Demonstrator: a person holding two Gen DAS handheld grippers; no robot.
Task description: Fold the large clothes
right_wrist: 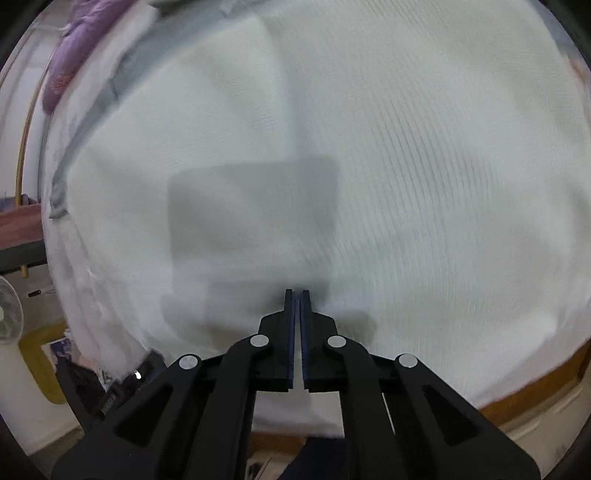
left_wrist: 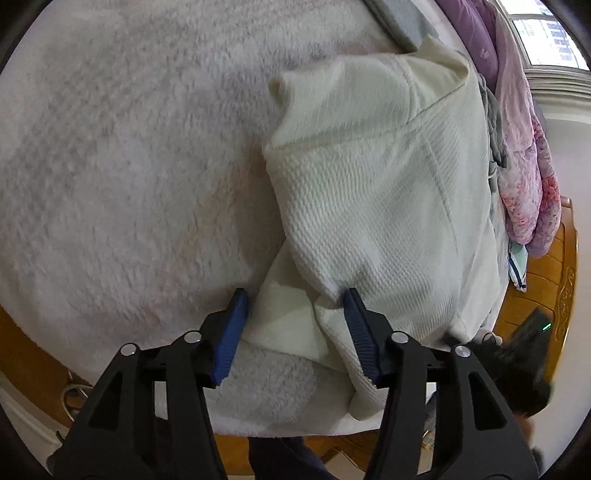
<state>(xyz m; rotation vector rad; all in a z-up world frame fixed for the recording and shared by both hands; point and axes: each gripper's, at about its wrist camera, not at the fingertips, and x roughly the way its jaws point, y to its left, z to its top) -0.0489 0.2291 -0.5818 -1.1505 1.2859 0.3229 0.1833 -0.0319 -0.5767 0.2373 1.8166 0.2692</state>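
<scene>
Garment: cream ribbed top (left_wrist: 376, 192), partly folded, lying on a fluffy white blanket (left_wrist: 110, 166) that covers the bed; it sits toward the right side of the blanket in the left view. In the right view the same cream cloth (right_wrist: 424, 166) fills nearly the whole frame, blurred.
Long axis: runs from the near bed edge away toward the far side, leaning slightly right; a folded sleeve or corner sticks out at the far left end.
Left gripper (left_wrist: 293, 295): jaws spread wide, blue pads apart. The near hem of the garment lies between them; the right pad touches a bunched fold, the left pad sits just beside the cloth edge. Nothing pinched.
Right gripper (right_wrist: 296, 293): jaws drawn together, only a thin slit between the pads, tips right at the cloth surface. Whether any fabric is caught between them I cannot tell; blur hides it.
Shadow: square grey patch on the cloth just ahead of the right gripper.
Around, left view: pink and purple bedding (left_wrist: 528, 155) heaped past the garment's right side; a grey cloth (left_wrist: 399, 18) at the far end; wooden bed frame (left_wrist: 554, 280) at right.
Around, right view: purple bedding (right_wrist: 74, 44) top left; white fan (right_wrist: 9, 314) at the left edge; wooden bed rim (right_wrist: 535, 391) lower right.
</scene>
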